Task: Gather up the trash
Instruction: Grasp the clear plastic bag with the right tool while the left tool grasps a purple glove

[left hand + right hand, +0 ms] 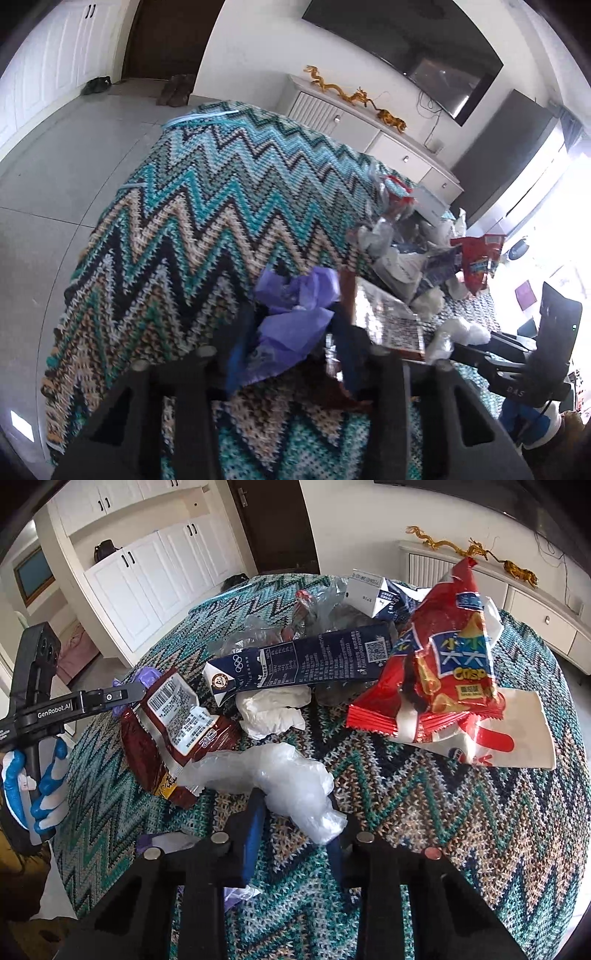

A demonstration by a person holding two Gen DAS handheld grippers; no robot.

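A table under a zigzag knit cloth (443,812) holds a heap of trash. My left gripper (291,332) is shut on a crumpled purple wrapper (295,314), next to a brown snack bag (384,321). My right gripper (295,823) is shut on a crumpled clear plastic bag (280,775). In the right wrist view the left gripper (136,694) reaches in from the left, beside the brown snack bag (177,723). Behind lie a dark blue carton (306,661), a white tissue (273,709), a red crisp bag (443,664) and a white paper cup (517,731).
More clear plastic (273,627) and a white-blue carton (373,594) lie at the far side of the heap. A white sideboard (369,129) with gold dragon figures and a wall TV (406,48) stand beyond the table. White cupboards (155,579) and grey floor lie left.
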